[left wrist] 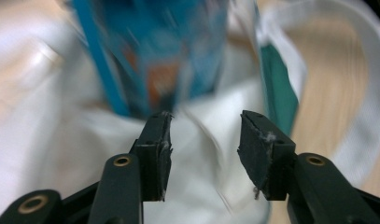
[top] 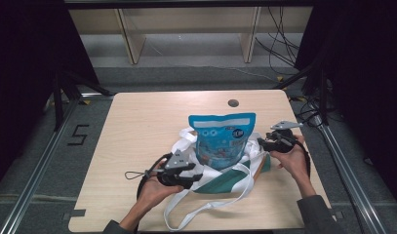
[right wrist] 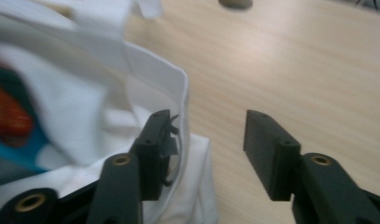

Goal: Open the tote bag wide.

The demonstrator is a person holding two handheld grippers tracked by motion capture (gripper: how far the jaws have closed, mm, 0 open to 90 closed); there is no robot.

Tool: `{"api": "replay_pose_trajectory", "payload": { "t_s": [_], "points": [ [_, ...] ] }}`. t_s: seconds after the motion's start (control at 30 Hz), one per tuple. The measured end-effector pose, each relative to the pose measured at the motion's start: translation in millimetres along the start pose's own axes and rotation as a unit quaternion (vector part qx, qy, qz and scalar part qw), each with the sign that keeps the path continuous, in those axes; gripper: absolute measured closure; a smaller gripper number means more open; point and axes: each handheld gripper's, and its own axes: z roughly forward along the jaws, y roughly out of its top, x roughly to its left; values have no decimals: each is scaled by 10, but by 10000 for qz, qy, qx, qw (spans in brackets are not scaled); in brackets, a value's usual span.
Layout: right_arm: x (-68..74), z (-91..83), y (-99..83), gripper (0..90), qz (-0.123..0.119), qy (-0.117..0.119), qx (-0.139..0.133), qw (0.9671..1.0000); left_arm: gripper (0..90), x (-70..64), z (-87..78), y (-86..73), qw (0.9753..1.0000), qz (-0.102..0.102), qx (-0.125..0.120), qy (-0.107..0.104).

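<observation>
In the high view a blue snack pouch (top: 221,139) stands upright in the mouth of a white tote bag (top: 245,155) with green panels, which lies crumpled on the near half of a light wooden table (top: 137,126); the bag's long white strap (top: 196,212) loops out toward the near edge; the left gripper (top: 195,179) sits at the bag's near-left side, held in the person's left hand (top: 154,191), its tip against the fabric just below the pouch; the right gripper (top: 261,144) sits at the bag's right edge, held in the right hand (top: 294,158), level with the pouch's lower half; a small dark round grommet (top: 233,103) is set in the table well beyond the pouch

In the left gripper view the two black jaws stand parted with a clear gap between them and nothing clamped; white bag cloth (left wrist: 197,154) lies under and between them; the blurred blue pouch (left wrist: 155,56) rises just beyond the left jaw's tip; a green panel (left wrist: 277,93) and the white strap (left wrist: 365,93) lie to the right over bare wood

In the right gripper view the jaws are also wide apart and hold nothing; the left jaw rests against the hemmed white edge of the bag (right wrist: 178,93), while the right jaw hangs over bare tabletop (right wrist: 290,70); blurred orange and blue of the pouch (right wrist: 10,121) shows inside the bag at far left
</observation>
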Motion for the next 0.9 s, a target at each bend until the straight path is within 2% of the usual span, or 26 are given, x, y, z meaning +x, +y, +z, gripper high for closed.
{"api": "replay_pose_trajectory", "payload": {
  "t_s": [0.03, 0.07, 0.13, 0.17, 0.2, 0.23, 0.27, 0.3, 0.33, 0.37, 0.43, 0.47, 0.5, 0.53, 0.57, 0.6, 0.63, 0.67, 0.7, 0.73, 0.77, 0.8, 0.83, 0.87, 0.9],
  "points": [
    [20, -126, 42, 484, -61, 93, -130, 9999, 524, 40, -40, 33, 9999, 58, 20, 100],
    [20, -126, 42, 484, -61, 93, -130, 9999, 515, 40, -40, 33, 9999, 58, 20, 100],
    [97, -384, 110, 473, -5, 418, -404, 9983, 510, 137, -87, 75, 9989, 119, 85, 438],
    [232, -577, 138, 469, -20, 661, -587, 9961, 501, 236, -54, 96, 9974, 5, 111, 710],
    [232, -577, 138, 469, -20, 661, -587, 9961, 490, 236, -54, 96, 9974, 5, 111, 710],
    [378, -678, 136, 465, -110, 839, -623, 9945, 464, 285, -19, 105, 9956, 12, 80, 935],
    [450, -700, 131, 454, -232, 934, -596, 9936, 456, 323, 16, 110, 9941, -30, 140, 1074],
    [544, -711, 115, 452, -265, 1098, -505, 9923, 459, 393, 91, 126, 9934, 133, 299, 1099],
    [544, -711, 115, 452, -265, 1098, -505, 9923, 462, 393, 91, 126, 9934, 133, 299, 1099],
    [616, -709, 100, 451, -428, 1235, -457, 9904, 462, 428, 155, 132, 9940, 66, 268, 1056],
    [811, -642, 48, 448, -603, 1598, -286, 9849, 502, 520, 231, 169, 9936, 128, 399, 1047],
    [811, -642, 48, 448, -603, 1598, -286, 9849, 521, 520, 231, 169, 9936, 128, 399, 1047],
    [872, -614, 34, 442, -576, 1646, -209, 9845, 521, 545, 251, 182, 9936, 109, 401, 1054],
    [900, -582, 37, 437, -740, 1657, -186, 9832, 562, 571, 270, 200, 9938, 110, 380, 1037],
    [942, -555, 39, 432, -804, 1662, -167, 9827, 589, 605, 293, 216, 9936, 143, 331, 1068],
    [982, -529, 42, 429, -848, 1699, -122, 9817, 635, 637, 310, 235, 9934, 115, 362, 1085],
    [1044, -455, 41, 428, -994, 1673, -23, 9809, 678, 680, 327, 253, 9932, 127, 425, 1076],
    [1054, -410, 35, 423, -1088, 1624, 34, 9807, 696, 723, 368, 263, 9943, 75, 346, 1008],
    [1066, -363, 19, 415, -1135, 1680, 129, 9791, 716, 819, 451, 265, 9953, -249, 175, 924],
    [1055, -314, 3, 411, -1197, 1738, 238, 9772, 749, 870, 483, 261, 9951, -408, 174, 882],
    [1061, -281, -25, 403, -1193, 1773, 301, 9764, 766, 922, 525, 256, 9942, -526, 158, 930],
    [1060, -265, -50, 421, -1254, 1820, 343, 9747, 788, 992, 555, 253, 9938, -535, 293, 934],
    [1062, -256, -75, 480, -1326, 1853, 343, 9731, 800, 992, 555, 253, 9938, -535, 293, 934],
    [1062, -256, -75, 480, -1326, 1853, 343, 9731, 800, 1045, 598, 245, 9925, -686, 339, 957],
    [1052, -264, -92, 580, -1455, 1898, 425, 9700, 810, 1104, 644, 225, 9919, -831, 323, 906]
  ]
}}
